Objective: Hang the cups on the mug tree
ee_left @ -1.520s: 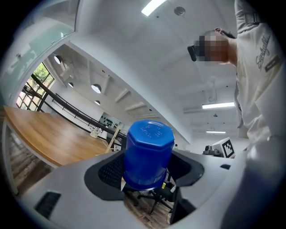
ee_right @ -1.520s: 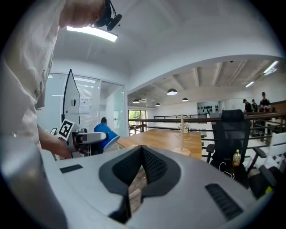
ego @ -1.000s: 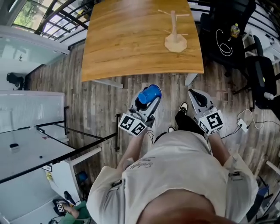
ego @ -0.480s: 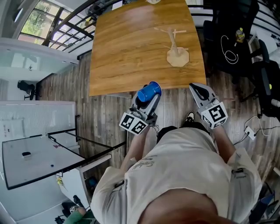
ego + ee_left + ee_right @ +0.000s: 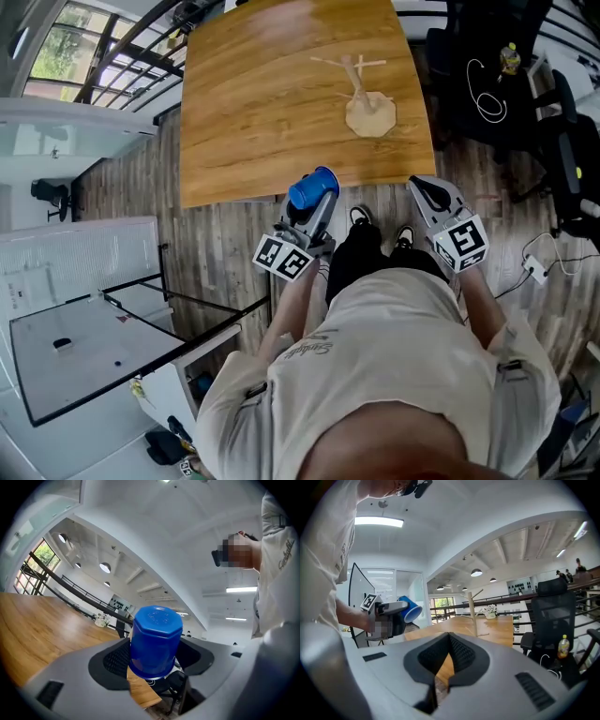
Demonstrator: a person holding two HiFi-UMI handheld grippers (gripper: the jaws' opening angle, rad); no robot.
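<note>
A blue cup [image 5: 313, 187] lies held in my left gripper [image 5: 307, 202], which is shut on it just short of the near edge of the wooden table [image 5: 253, 112]. In the left gripper view the cup [image 5: 154, 639] sits base-up between the jaws of the left gripper [image 5: 154, 660]. The wooden mug tree [image 5: 359, 86] stands upright on the table's right half with bare pegs. My right gripper [image 5: 427, 190] is shut and empty, at the table's near right corner. From the right gripper [image 5: 450, 641] view, the mug tree [image 5: 472, 613] stands ahead and the cup [image 5: 410, 609] is to the left.
A black office chair [image 5: 562, 159] and a dark desk with a bottle [image 5: 509, 61] stand right of the table. A white glass-topped table [image 5: 84, 328] is at the left. Railings [image 5: 112, 37] run behind the table. The floor is wood planks.
The person has stepped closer to the table. Both grippers, earlier over the floor, now sit at its near edge. The left gripper still holds the blue cup.
</note>
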